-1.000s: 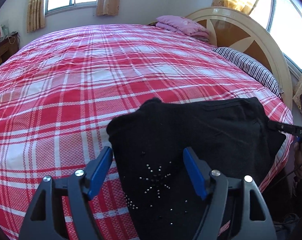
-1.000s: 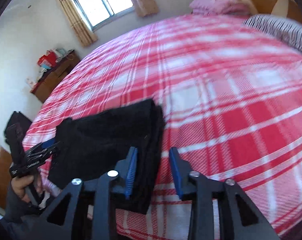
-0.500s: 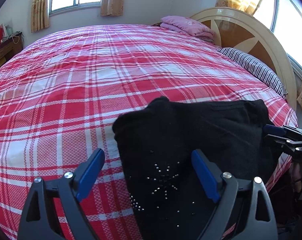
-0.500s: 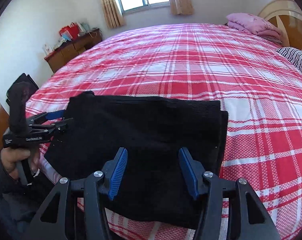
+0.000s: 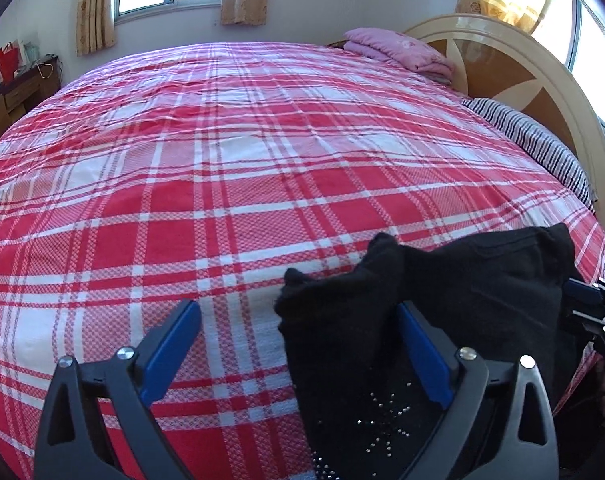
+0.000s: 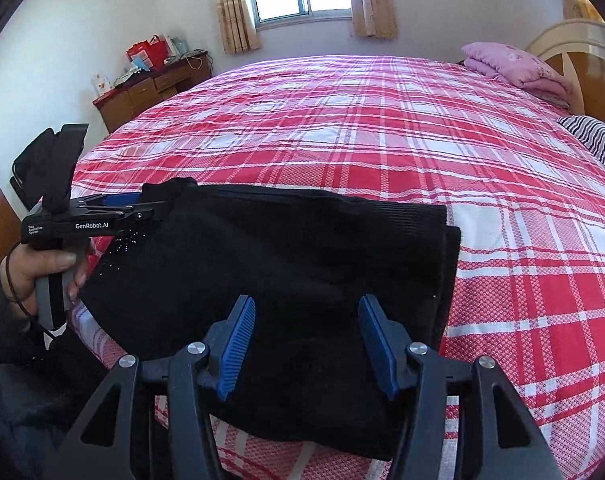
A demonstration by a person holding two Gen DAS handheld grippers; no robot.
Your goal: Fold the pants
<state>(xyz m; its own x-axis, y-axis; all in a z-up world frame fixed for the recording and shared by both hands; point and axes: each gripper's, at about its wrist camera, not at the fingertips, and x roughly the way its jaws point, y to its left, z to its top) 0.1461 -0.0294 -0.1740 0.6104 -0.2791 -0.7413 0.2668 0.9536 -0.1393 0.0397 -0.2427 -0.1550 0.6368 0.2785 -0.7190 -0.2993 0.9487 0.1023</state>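
White "GenRobot.AI" lettering on left gripper (image 6: 118, 208); smaller print perhaps "Data Acquisition System".

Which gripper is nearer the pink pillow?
Right. The right gripper hangs over the black pants' end nearer the pink pillow; the left gripper is at the far end.

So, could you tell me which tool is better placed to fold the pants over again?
Probably the left tool: open at the studded end of the pants, while the right tool hovers open over their middle, away from any corner.
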